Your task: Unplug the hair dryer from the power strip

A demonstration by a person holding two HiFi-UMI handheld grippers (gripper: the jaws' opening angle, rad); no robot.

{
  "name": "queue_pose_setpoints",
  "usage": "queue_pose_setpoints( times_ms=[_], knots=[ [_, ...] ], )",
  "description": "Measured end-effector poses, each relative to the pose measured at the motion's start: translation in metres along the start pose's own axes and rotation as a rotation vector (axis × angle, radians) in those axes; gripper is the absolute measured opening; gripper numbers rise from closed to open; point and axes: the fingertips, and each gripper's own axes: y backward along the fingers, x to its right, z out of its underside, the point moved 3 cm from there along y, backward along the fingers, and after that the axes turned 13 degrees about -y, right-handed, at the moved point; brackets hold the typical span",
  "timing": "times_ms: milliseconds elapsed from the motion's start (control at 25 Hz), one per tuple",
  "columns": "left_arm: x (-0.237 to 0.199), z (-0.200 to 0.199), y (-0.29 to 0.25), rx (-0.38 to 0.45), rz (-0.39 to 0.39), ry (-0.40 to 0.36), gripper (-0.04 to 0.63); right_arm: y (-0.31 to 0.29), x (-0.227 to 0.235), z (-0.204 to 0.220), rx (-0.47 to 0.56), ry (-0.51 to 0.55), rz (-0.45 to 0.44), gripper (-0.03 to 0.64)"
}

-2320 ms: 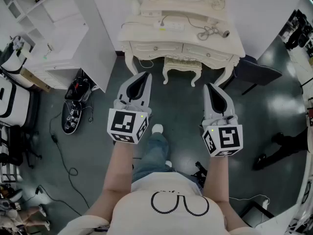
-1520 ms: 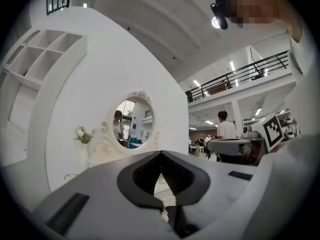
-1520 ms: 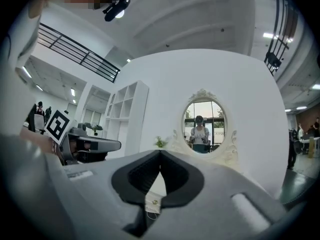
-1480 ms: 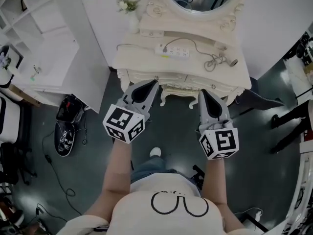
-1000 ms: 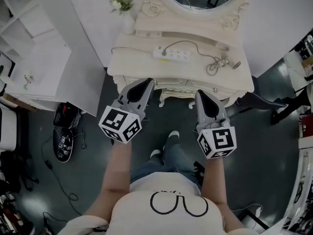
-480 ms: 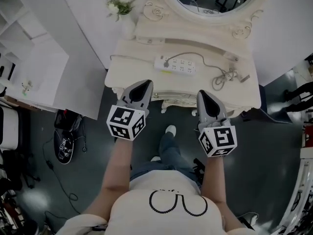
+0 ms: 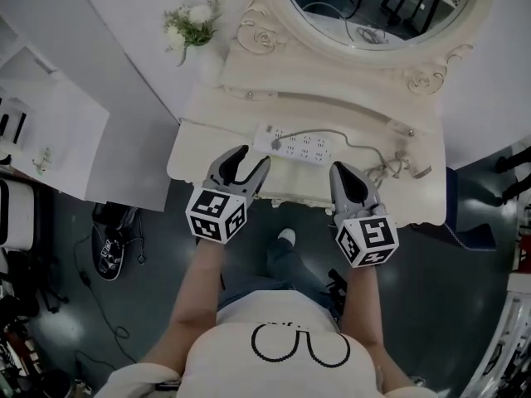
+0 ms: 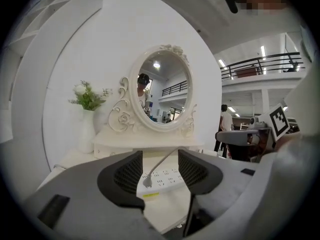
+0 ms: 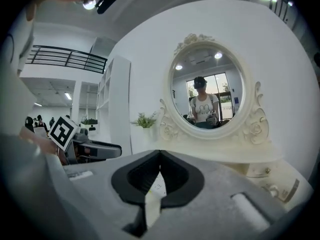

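Observation:
A white power strip (image 7: 303, 145) lies on the cream dressing table (image 7: 195, 152), with a plug (image 7: 267, 137) in its left end. The plug's grey cable (image 7: 365, 143) runs right to the hair dryer (image 7: 398, 166) near the table's right edge. My left gripper (image 7: 251, 157) hovers at the table's front edge just short of the strip. Its jaws are opening and hold nothing. In the left gripper view the strip (image 8: 162, 178) and plug (image 8: 147, 182) show beyond the gap of my left gripper (image 8: 159, 159). My right gripper (image 7: 343, 171) is shut and empty, near the front edge below the strip's right end.
An oval mirror (image 7: 377, 7) stands at the back of the table, a vase of flowers (image 7: 192, 31) at its back left. A white shelf unit (image 7: 50, 123) is on the left. A black bag (image 7: 112, 239) and cables lie on the floor. The person's foot (image 7: 284, 237) is under the table edge.
Both grippers have come forward from over the floor to the table's front edge. The left gripper's jaws, shut before, now stand apart. The right gripper stays shut.

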Motion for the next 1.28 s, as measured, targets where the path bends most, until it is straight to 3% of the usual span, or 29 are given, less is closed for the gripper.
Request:
queue_pose_setpoints(
  times_ms=[440, 920, 1000, 1280],
  knots=[
    [-0.010, 0.027, -0.067, -0.088, -0.015, -0.036, 0.232, -0.061, 0.053, 0.029, -0.152, -0.021, -0.046, 0.000],
    [-0.011, 0.070, -0.106, -0.206, 0.059, -0.092, 0.230, -0.104, 0.067, 0.080, -0.309, -0.038, -0.027, 0.005],
    [-0.012, 0.078, -0.114, -0.223, 0.080, -0.091, 0.230, -0.112, 0.070, 0.085, -0.328, -0.024, -0.015, 0.043],
    [-0.014, 0.102, -0.138, -0.310, 0.131, -0.185, 0.218, -0.141, 0.083, 0.105, -0.407, 0.049, 0.024, 0.002]
  ],
)
